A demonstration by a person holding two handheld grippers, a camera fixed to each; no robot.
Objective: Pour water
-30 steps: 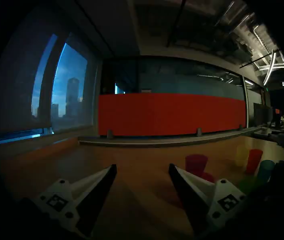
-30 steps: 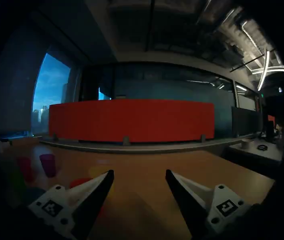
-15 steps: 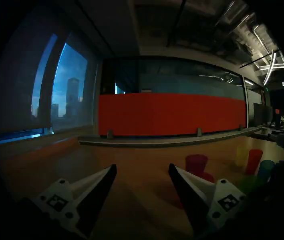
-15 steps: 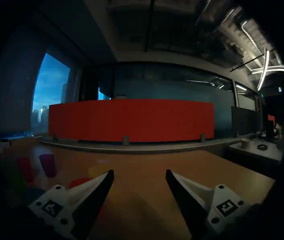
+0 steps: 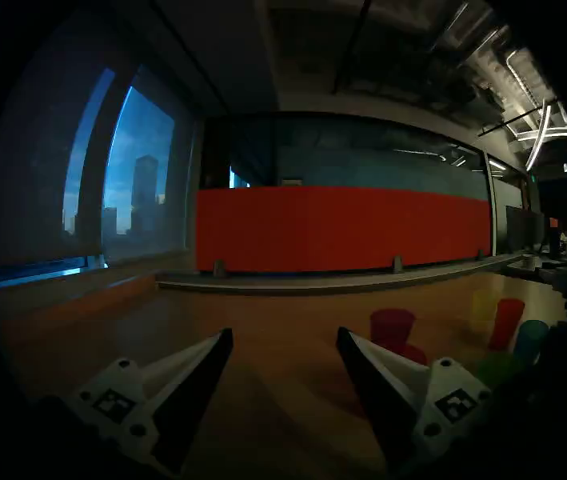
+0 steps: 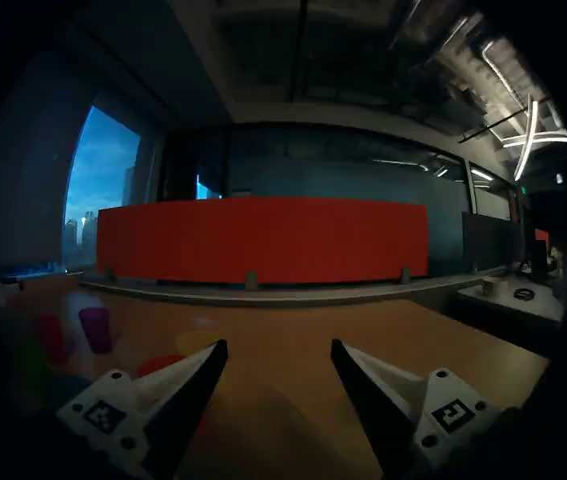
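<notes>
Gaping left gripper [image 5: 283, 331], tapered cups [image 5: 392, 328], wooden table [image 5: 195, 310]

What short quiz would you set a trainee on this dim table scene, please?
1. True or false: the left gripper is shut on a cup.
2. In the right gripper view, the purple cup appears: A) left of the right gripper; B) between its fingers; C) right of it.
3. Fill the gap: the long panel beyond the table is ___.
Key: 1 false; 2 A; 3 red.
</notes>
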